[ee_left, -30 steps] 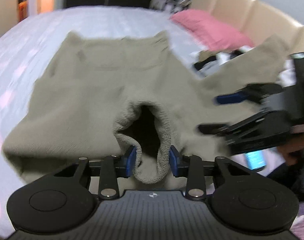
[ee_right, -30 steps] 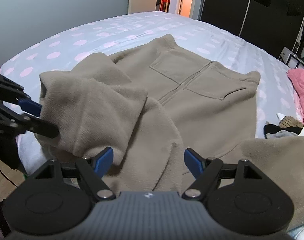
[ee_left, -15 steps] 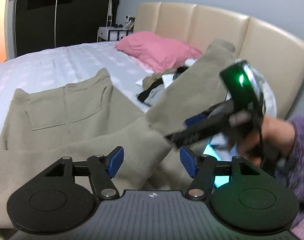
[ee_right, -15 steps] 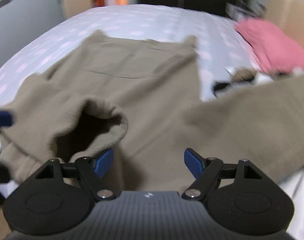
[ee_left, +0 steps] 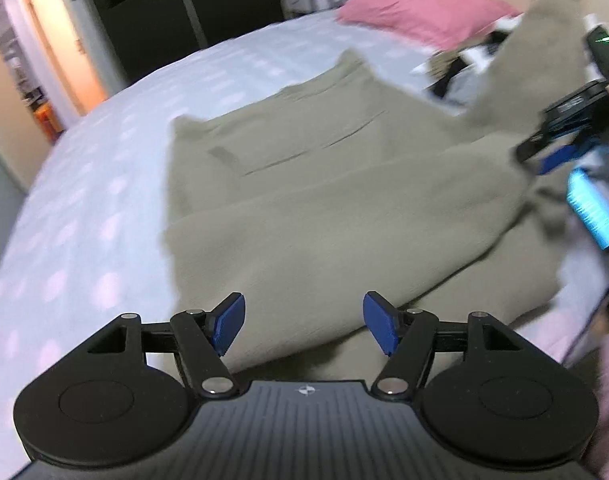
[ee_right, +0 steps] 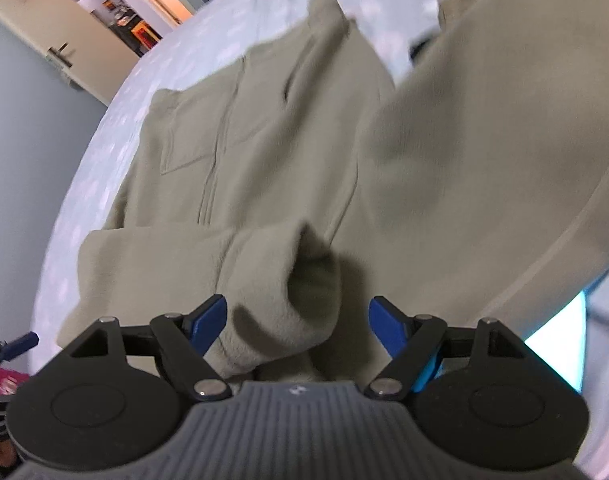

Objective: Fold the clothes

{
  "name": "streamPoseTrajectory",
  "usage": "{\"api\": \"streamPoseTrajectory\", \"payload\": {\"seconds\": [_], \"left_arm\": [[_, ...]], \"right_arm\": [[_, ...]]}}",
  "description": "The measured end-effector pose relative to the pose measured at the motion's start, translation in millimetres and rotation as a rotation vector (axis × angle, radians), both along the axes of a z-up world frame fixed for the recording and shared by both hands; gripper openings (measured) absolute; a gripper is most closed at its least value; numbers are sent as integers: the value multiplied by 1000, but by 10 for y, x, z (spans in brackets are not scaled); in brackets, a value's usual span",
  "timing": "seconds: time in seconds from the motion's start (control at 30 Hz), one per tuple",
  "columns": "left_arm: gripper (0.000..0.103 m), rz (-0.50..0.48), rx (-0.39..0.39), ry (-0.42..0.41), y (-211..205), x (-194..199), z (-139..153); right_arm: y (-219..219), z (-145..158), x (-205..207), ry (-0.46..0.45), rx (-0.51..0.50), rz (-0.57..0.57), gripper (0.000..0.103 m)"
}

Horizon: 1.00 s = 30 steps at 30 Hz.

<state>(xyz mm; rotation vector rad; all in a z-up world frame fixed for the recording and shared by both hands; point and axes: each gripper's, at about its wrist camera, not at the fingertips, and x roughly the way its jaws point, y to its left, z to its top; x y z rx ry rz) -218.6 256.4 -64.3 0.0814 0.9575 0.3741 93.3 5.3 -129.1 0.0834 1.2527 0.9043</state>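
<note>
Currently: left gripper [ee_left: 304,322] opening, empty; right gripper [ee_right: 298,322] gaping around sleeve cuff [ee_right: 304,280] of fleece jacket [ee_right: 264,152] — you are needing a centred pinch.

free: bedsheet [ee_left: 84,216] left of garment [ee_left: 344,220] | blocked: clutter [ee_left: 456,76], pillow [ee_left: 416,8] far right, seemingly

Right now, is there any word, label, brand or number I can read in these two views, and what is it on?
No readable text.
Left gripper body: small round emblem, no letters.
Right gripper body: small pale mark, blurred.
Lit blue screen beside the beige garment: its lines are too blurred to read.
</note>
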Motion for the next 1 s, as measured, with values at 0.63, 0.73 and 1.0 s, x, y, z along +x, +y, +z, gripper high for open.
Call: {"api": "streamPoseTrajectory", "payload": {"seconds": [0.63,0.73,1.0], "left_arm": [[15,284,5,234,967,-49,-709],[6,302,45,219,934,-99,-619],[5,355,62,209,806,-276,-477]], "right_arm": [[90,-28,-73,67,163,-66,22],[84,224,-131,35,279,-9,18],[-132,833,-8,-113,490,-38,16]]}}
